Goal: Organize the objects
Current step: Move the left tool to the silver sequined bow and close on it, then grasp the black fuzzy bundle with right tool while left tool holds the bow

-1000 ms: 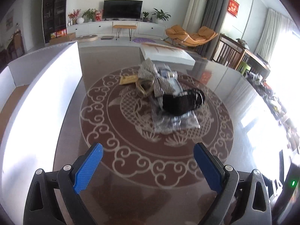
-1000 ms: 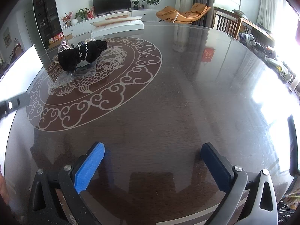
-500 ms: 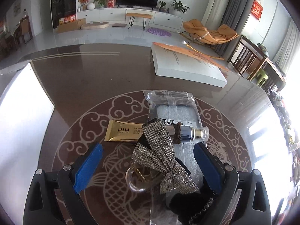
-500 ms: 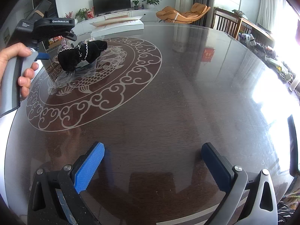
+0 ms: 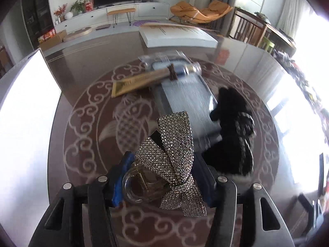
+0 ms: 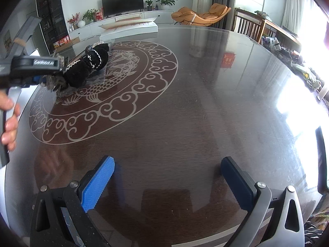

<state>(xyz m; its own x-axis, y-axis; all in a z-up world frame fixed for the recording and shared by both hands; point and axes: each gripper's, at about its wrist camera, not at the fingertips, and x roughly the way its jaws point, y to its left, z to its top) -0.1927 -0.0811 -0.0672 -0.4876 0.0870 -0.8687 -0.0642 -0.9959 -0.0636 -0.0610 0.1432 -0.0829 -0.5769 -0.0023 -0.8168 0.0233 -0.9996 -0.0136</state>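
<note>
One rhinestone bow clip [image 5: 174,156], one gold tube [image 5: 139,80], one black fuzzy item [image 5: 232,138], one clear bag [image 5: 185,100] with a grey flat thing inside, all on the table [image 6: 195,113]. Silver studded ribbon on a clear claw with a brass spring. Left tongs [image 5: 162,177] closing, clip between the blue pads. Right tongs [image 6: 166,181] wide, empty, well apart over bare table.

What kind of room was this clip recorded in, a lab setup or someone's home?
Most likely a home living and dining room. A television stands on a low white cabinet with potted plants, an orange lounge chair sits by the curtains, and the work happens on a big round glass-topped table.
</note>
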